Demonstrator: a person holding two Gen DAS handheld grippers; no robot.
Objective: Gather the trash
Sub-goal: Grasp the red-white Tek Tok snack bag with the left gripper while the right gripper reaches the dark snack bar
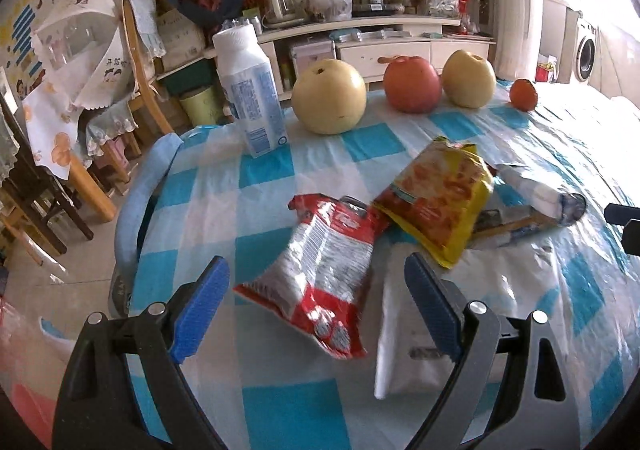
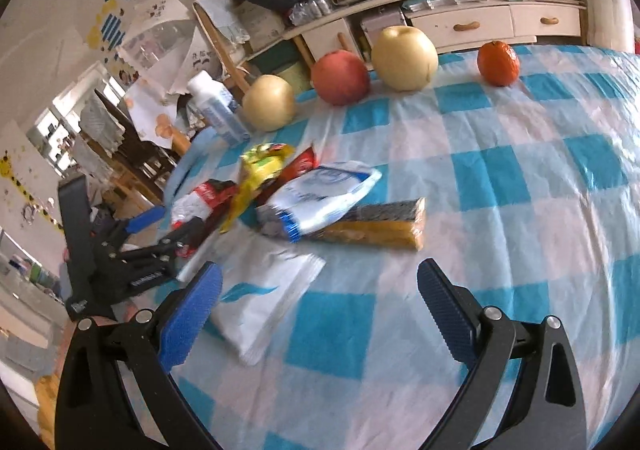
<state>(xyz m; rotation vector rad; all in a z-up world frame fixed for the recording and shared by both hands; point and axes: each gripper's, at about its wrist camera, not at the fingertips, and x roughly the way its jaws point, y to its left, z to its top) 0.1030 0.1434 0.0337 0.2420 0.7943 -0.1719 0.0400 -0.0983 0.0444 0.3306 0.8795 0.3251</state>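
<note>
left gripper jaws wide over red wrapper.

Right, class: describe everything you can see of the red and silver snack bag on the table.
The red and silver snack bag is a crinkled foil packet with red edges and a silvery printed middle. It looks flattened, lying tilted on the blue-and-white checked tablecloth. Its top corner tucks under the yellow snack bag. The open left gripper frames it without touching.

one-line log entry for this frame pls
phase: approach | left gripper: open, over red wrapper | right gripper: open, empty, near white bag | fruit row: untouched
</note>
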